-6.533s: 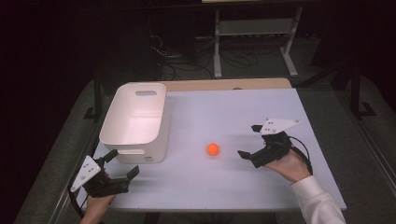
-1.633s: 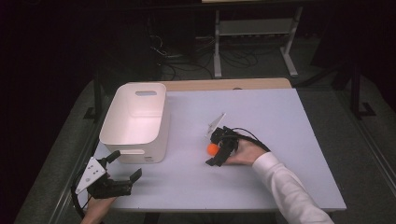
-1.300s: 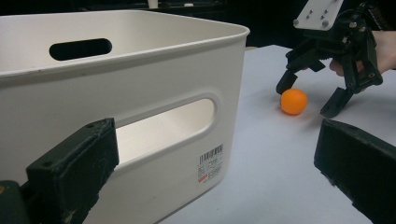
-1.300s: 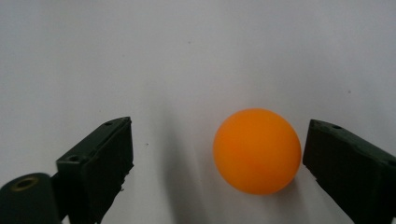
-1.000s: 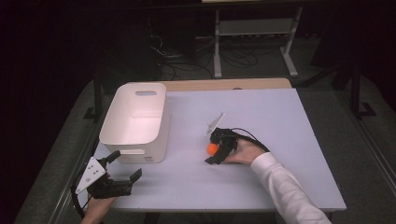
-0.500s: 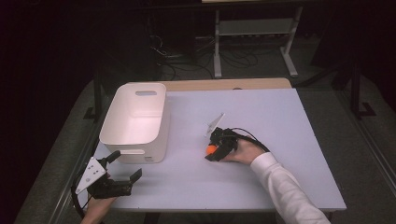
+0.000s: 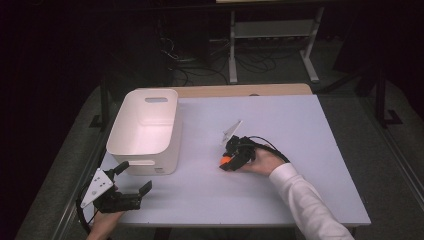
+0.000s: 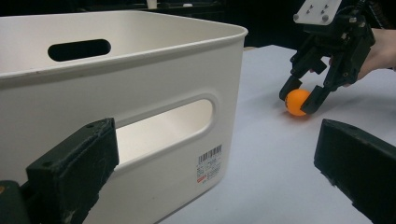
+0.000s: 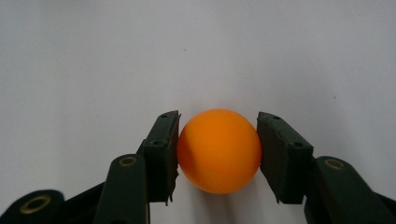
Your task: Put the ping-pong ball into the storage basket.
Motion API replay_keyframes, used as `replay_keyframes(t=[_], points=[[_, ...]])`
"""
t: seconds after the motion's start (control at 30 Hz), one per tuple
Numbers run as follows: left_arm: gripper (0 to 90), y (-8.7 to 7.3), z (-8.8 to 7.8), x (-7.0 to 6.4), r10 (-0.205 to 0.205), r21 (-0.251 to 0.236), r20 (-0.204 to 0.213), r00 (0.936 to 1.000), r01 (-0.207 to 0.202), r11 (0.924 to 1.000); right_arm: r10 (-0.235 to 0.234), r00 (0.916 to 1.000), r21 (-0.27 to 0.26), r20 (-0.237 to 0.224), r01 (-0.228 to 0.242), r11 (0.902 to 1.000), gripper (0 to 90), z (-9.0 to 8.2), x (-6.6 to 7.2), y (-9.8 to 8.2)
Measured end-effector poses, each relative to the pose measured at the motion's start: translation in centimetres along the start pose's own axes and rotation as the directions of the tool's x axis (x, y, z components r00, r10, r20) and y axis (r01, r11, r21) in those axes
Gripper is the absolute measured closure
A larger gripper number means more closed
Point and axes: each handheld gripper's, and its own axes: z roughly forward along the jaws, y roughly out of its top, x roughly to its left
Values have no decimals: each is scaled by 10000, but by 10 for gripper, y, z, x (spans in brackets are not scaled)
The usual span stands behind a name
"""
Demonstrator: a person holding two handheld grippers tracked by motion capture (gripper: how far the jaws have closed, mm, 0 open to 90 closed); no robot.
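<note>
Right gripper view puts the orange ball [image 9: 218,150] squarely between the two black jaws of the right gripper [image 9: 218,154], each pad pressed against a flank of the ball, so the claw is clamped on it across its middle with the pale table [image 9: 196,51] underneath. From the high view the same ball [image 7: 226,160] sits near the middle of the table [image 7: 300,130], tucked under the right gripper [image 7: 233,159], whose hand reaches in from the near right. The relation that matters for what comes next is sideways: the white bin [image 7: 145,131] lies to the person's left of the ball, well apart from it across bare tabletop, with its open mouth facing up and its rim standing higher than the ball. Left gripper view confirms this from the other side, showing the bin's wall [image 8: 154,116] close by and, beyond its corner, the right gripper [image 8: 299,98] pinching the ball [image 8: 297,101] low against the table surface. The left gripper [image 7: 131,186] hangs at the near left corner just in front of the bin, jaws spread wide and holding nothing. It is closer to the bin than to the ball. My reading is that the ball is meant for the bin, so the carrying hand would need to lift first, then travel left over the near rim before letting go.
</note>
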Motion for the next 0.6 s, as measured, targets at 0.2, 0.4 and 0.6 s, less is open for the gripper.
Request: replay_keyframes(t=[0.2,0.4,0.6], points=[[0,0,0,0,7,8,-11,10000,-7,10000,60,9999,-207,-111,-62,9998,493,-8,1,2],[0,0,0,0,17,-7,-4,10000,-17,10000,-41,9998,-306,-179,36,9995,493,-18,4,6],[0,0,0,0,42,-21,12,10000,-42,10000,-142,9998,-408,-139,136,9991,493,-27,8,11]])
